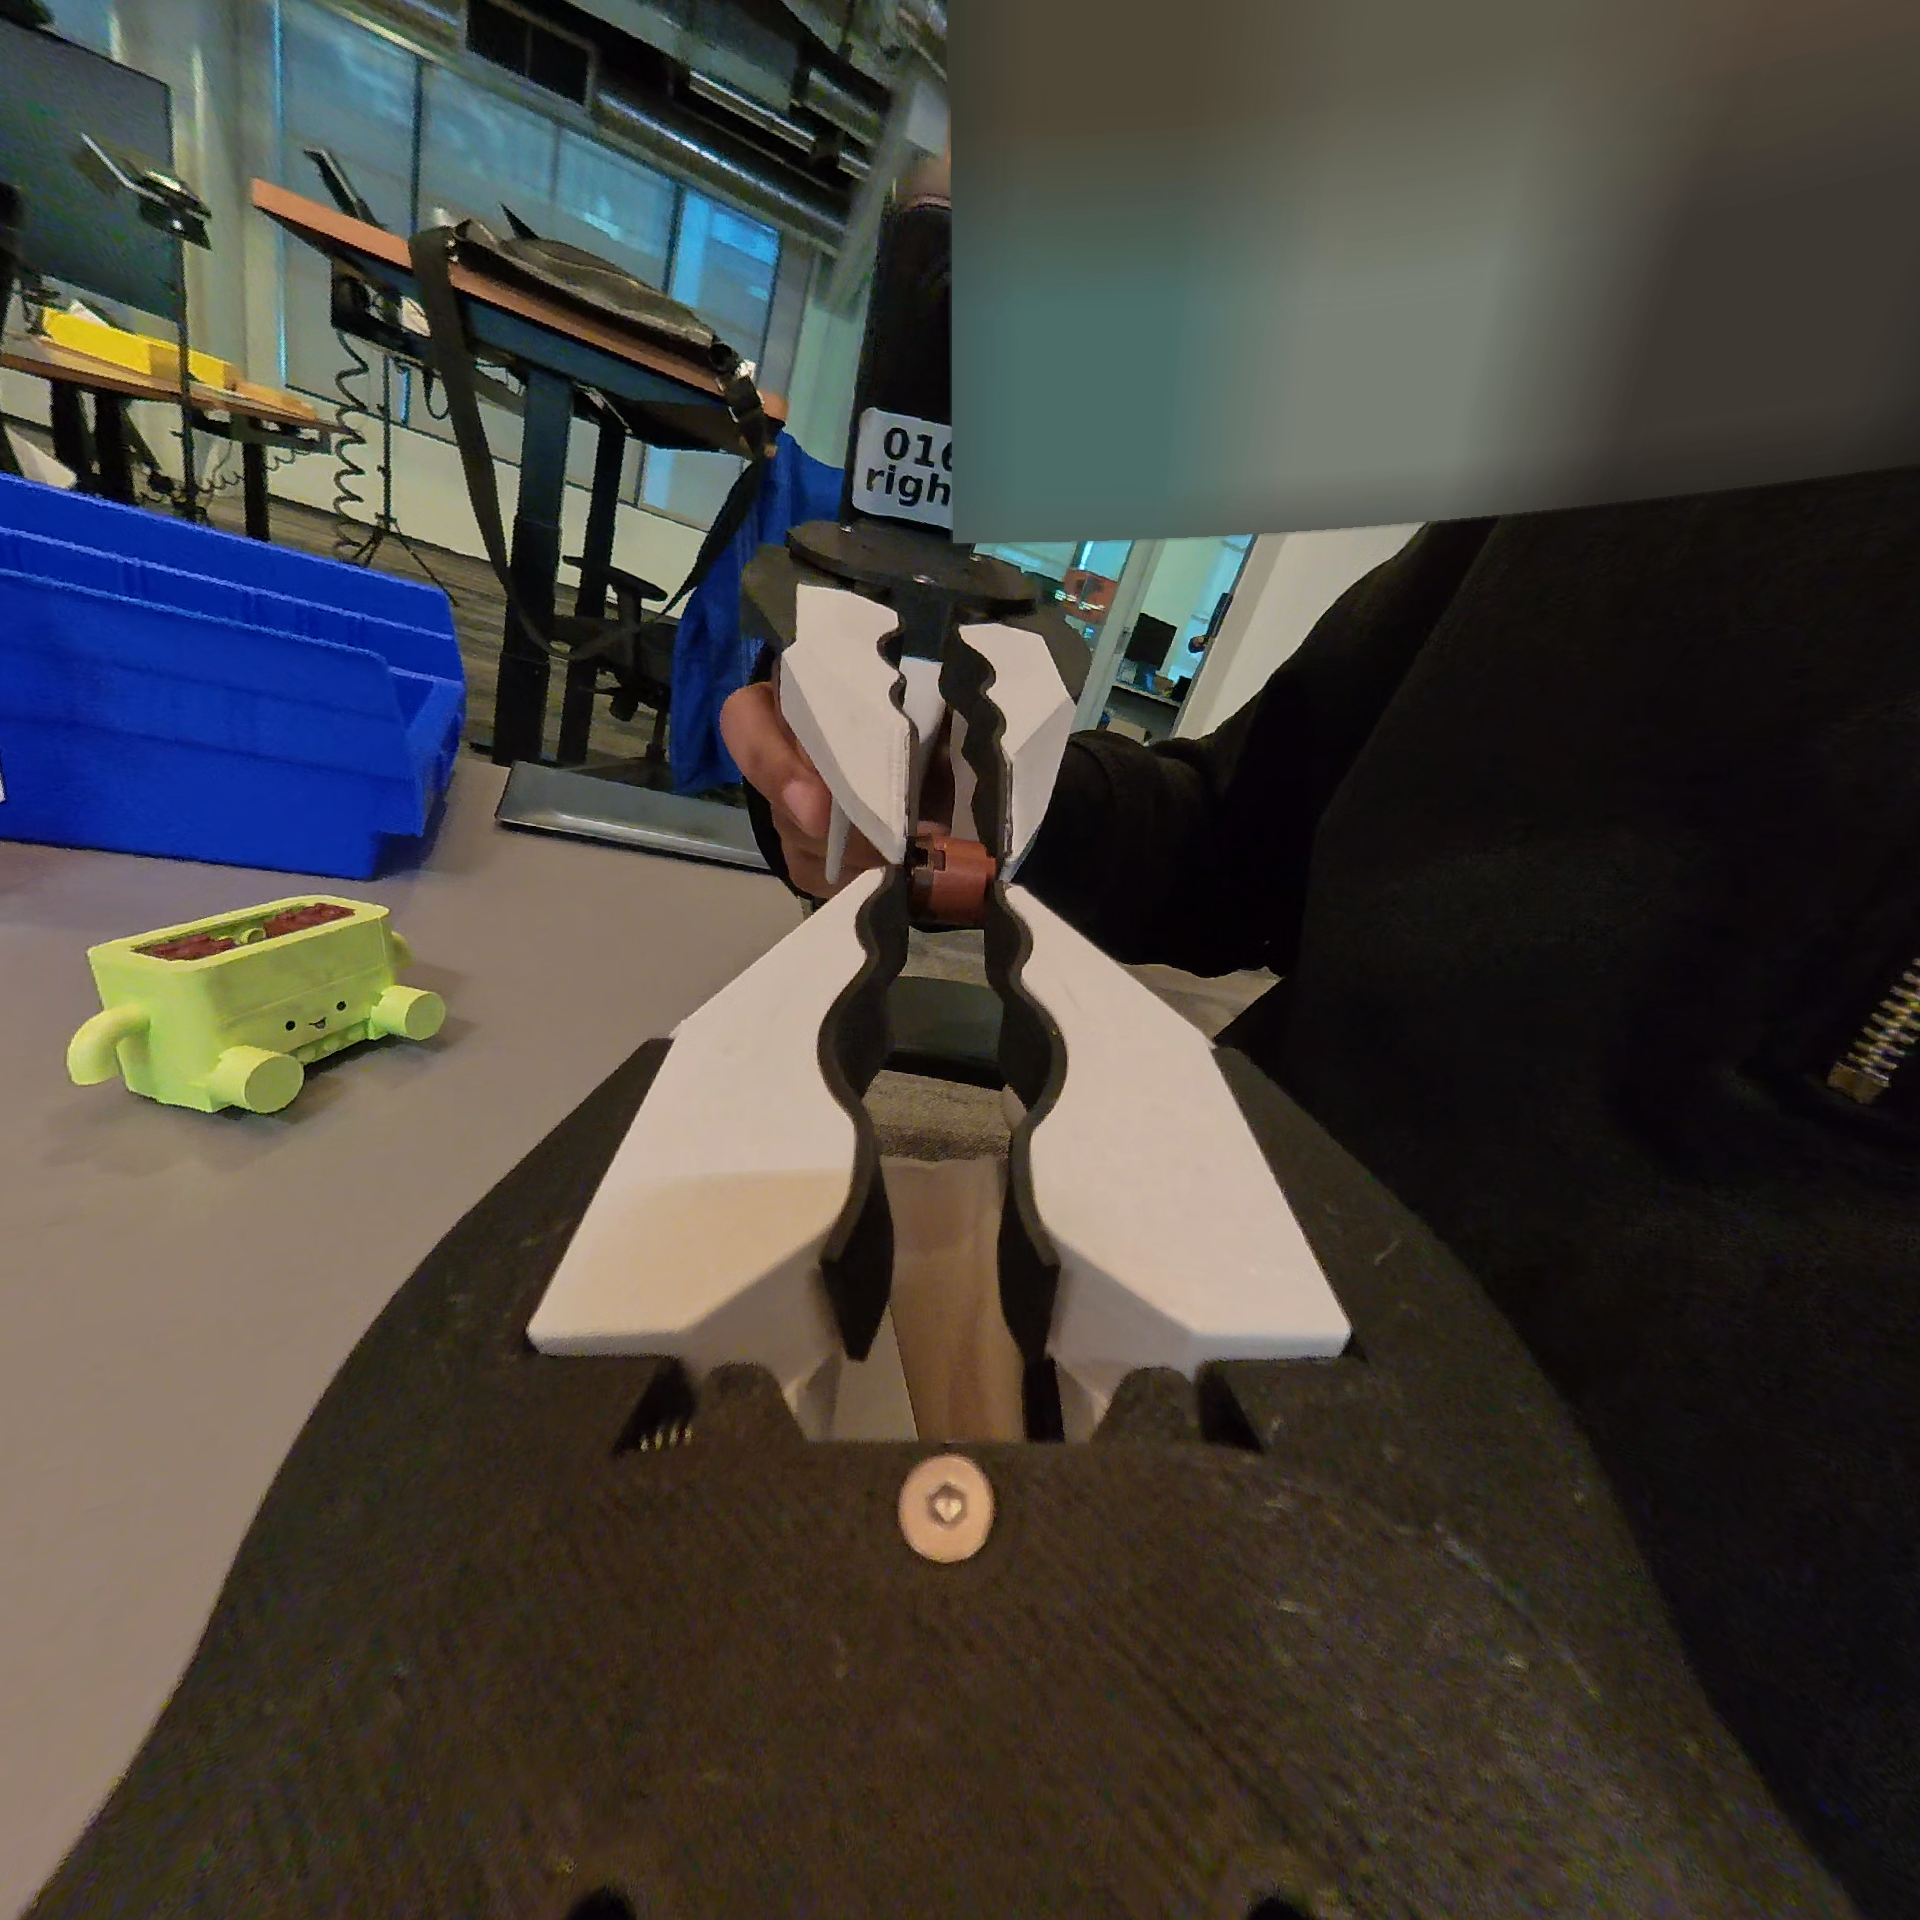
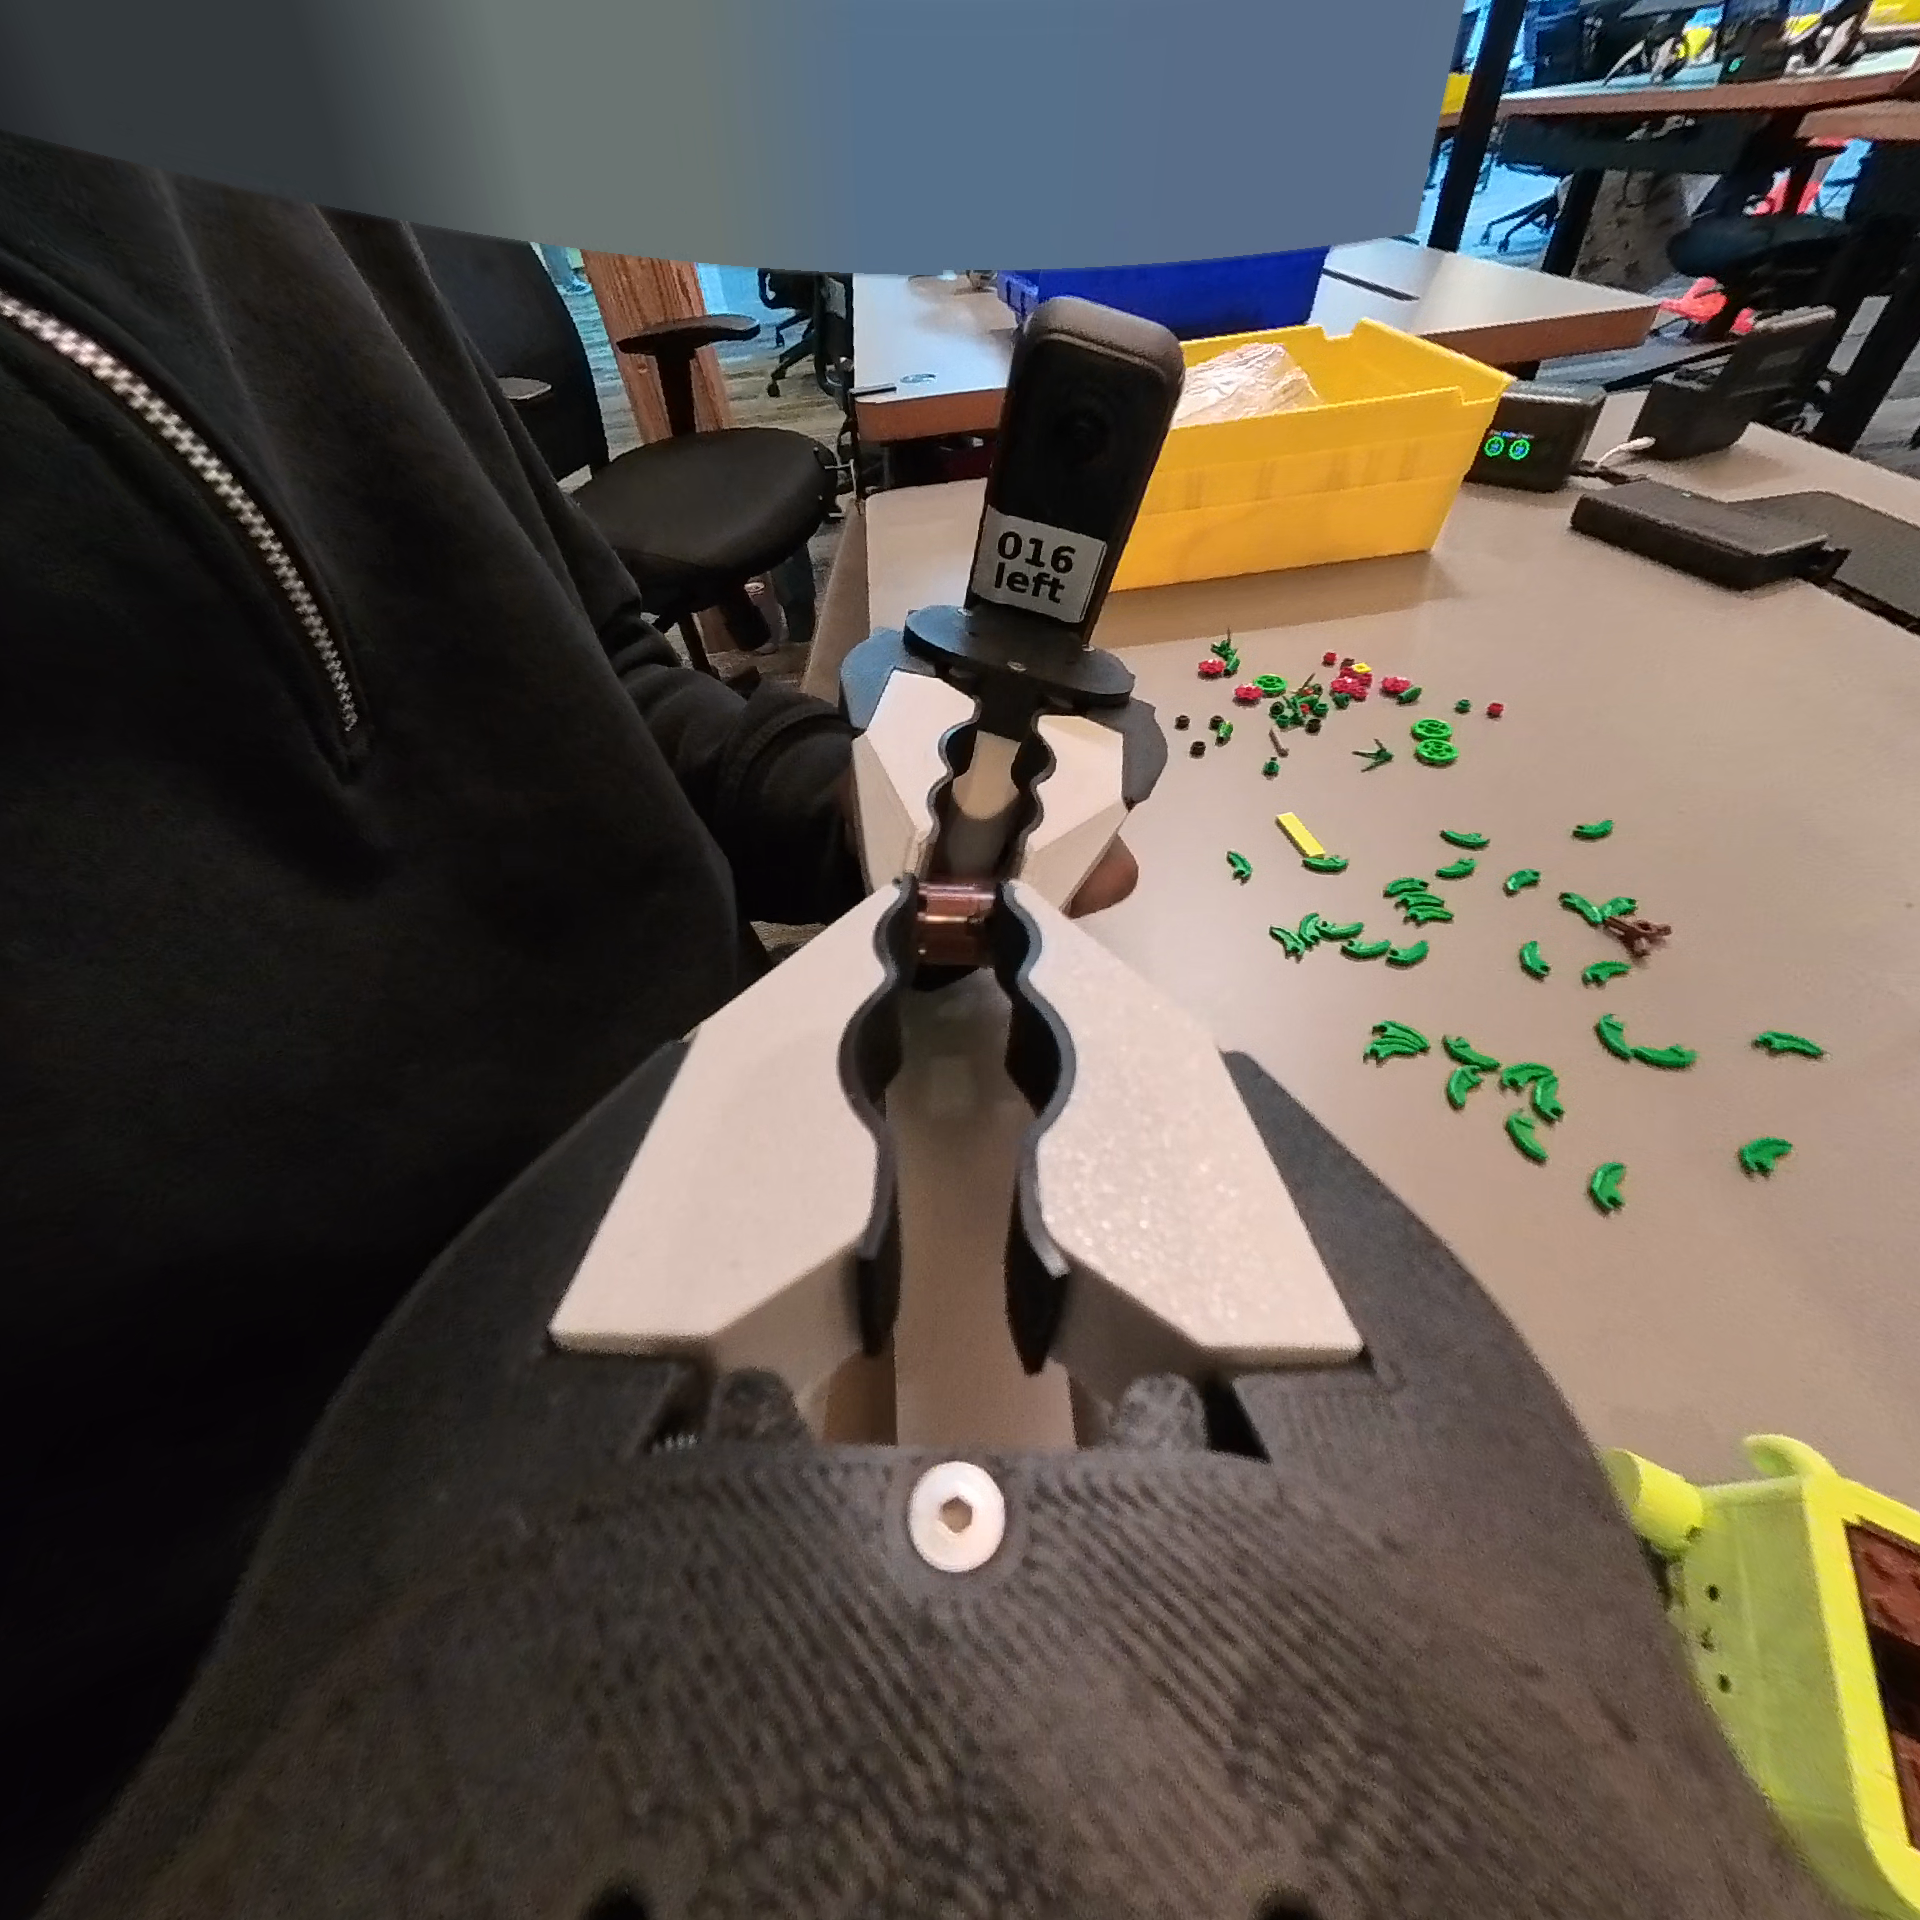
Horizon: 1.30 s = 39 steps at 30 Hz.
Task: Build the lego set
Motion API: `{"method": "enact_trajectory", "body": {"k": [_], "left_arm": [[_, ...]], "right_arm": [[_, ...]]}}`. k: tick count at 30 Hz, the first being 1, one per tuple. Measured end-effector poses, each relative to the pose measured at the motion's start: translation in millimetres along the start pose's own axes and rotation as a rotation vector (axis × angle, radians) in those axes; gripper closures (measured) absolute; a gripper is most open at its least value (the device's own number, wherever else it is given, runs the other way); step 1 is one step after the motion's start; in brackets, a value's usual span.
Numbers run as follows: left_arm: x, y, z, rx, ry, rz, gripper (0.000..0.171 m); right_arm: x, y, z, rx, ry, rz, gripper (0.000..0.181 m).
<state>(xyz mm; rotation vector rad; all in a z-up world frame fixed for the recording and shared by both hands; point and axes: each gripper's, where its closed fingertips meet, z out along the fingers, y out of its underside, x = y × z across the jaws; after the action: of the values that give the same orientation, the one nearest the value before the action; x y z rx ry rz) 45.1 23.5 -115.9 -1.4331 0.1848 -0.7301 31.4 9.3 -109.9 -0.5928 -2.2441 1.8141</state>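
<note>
- Far left on the surface [image 1: 312, 1299]: a lime pot [image 1: 260, 1003] with a face, brown plates already set in its top. That base looks done.
- Centre, raised off the surface: the left claw [image 1: 948, 883] and right claw [image 2: 951, 925] meet tip to tip, both clenched on one small brown piece [image 1: 951, 878], each gripping an end.
- It may be two brown parts being pushed together; the tips cover the joint, so I cannot tell.
- Right, on the surface: green leaves [image 2: 1527, 1091] scattered loose, with red flowers [image 2: 1351, 686] and small green rounds beyond. None are fitted, so most of the build is left.
- Hidden or cut off: the pot shows only as a corner in the right wrist view, and a yellow bin [image 2: 1309, 499] behind holds something unclear.
</note>
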Motion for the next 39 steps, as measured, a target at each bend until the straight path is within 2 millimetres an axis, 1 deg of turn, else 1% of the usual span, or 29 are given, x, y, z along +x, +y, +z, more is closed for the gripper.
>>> {"method": "enact_trajectory", "body": {"k": [7, 10, 12, 13, 16, 19, 21, 28, 39], "left_arm": [[-1.0, 2.5, 0.3, -0.020, -0.012, 0.007, 0.160], [-3.0, -4.3, 1.0, 0.034, -0.032, 0.008, 0.161], [-6.4, -10.8, -0.5, 0.103, -0.086, 0.039, 0.160], [-8.4, -12.2, -1.1, 0.126, -0.121, 0.063, 0.155], [-11.0, -16.2, -2.7, 0.149, -0.189, 0.129, 0.152], [-10.7, -20.5, -5.0, 0.176, -0.208, 0.144, 0.156], [-8.9, -21.7, -5.2, 0.185, -0.203, 0.149, 0.161], [-10.8, -20.7, -6.0, 0.168, -0.175, 0.097, 0.161], [-8.1, -17.5, -2.5, 0.141, -0.118, 0.021, 0.164]], "right_arm": [[0.6, 1.5, 0.2, -0.011, -0.012, 0.046, 0.170], [4.0, -3.0, -1.8, 0.034, 0.002, 0.066, 0.170], [7.2, -7.1, -2.9, 0.084, 0.019, 0.079, 0.170], [8.0, -8.4, -3.1, 0.102, 0.024, 0.083, 0.170], [9.7, -11.1, -4.2, 0.140, 0.040, 0.093, 0.170], [12.6, -12.9, -6.0, 0.168, 0.060, 0.112, 0.170], [13.8, -13.3, -7.3, 0.185, 0.064, 0.129, 0.170], [13.1, -12.1, -6.6, 0.213, 0.051, 0.164, 0.170], [8.5, -9.9, -8.1, 0.190, 0.010, 0.187, 0.171]]}}
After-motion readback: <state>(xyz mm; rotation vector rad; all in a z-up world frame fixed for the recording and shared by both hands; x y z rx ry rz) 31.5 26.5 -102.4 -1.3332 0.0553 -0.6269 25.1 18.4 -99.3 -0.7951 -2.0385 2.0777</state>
